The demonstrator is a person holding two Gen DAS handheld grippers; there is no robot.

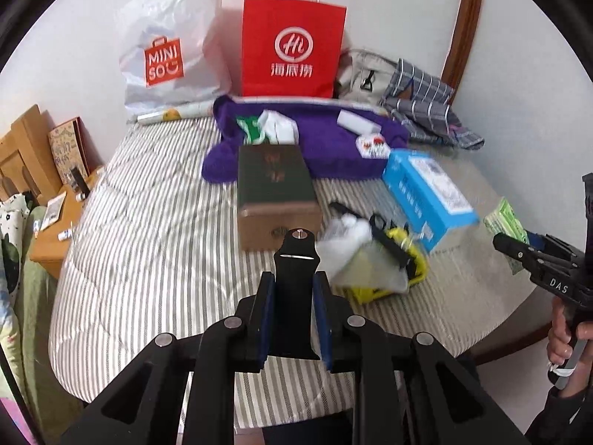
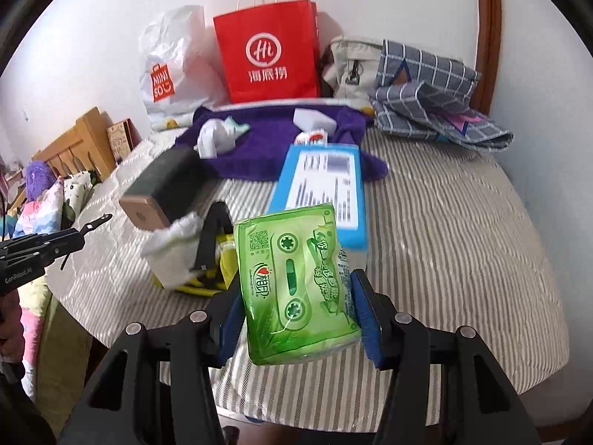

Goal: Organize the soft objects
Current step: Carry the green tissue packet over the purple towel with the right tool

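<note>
We have the green tissue pack (image 2: 300, 289) clamped between the blue pads of the right gripper (image 2: 296, 315), held clear above the striped bed cover (image 2: 444, 241); its wrapper shows a cassette-tape drawing, a QR code and Chinese characters too distorted for us to read. In the left wrist view the same pack (image 1: 506, 222) peeks out at the far right, beside the right gripper's black body, which bears the letters "DAS".

Our left gripper (image 1: 292, 307) grips a flat black strap-like piece (image 1: 296, 278) with a small metal stud at its top; the jaws stand close together on it. In the right wrist view that gripper's body carries "GenRobot.AI".

We judge the sorting to be in an early or middle stage: two things are lifted, none visibly put away. On the cover lie a yellow-and-black pouch (image 2: 207, 259) with something white and soft on it (image 2: 174, 244), a blue box (image 2: 322, 189) with a blurred printed label, and a dark green box (image 1: 274, 189) with faint gold marks. Behind them a purple towel (image 1: 315, 137) bears white crumpled items and a white block (image 1: 357, 120). A checked cloth (image 2: 433, 100) and a beige bag (image 2: 352, 63) sit at the back.

Against the wall stand a white plastic bag (image 1: 166, 48) reading "MINISO" and a red paper bag (image 1: 292, 48) with "Hi" above three Chinese characters.
</note>
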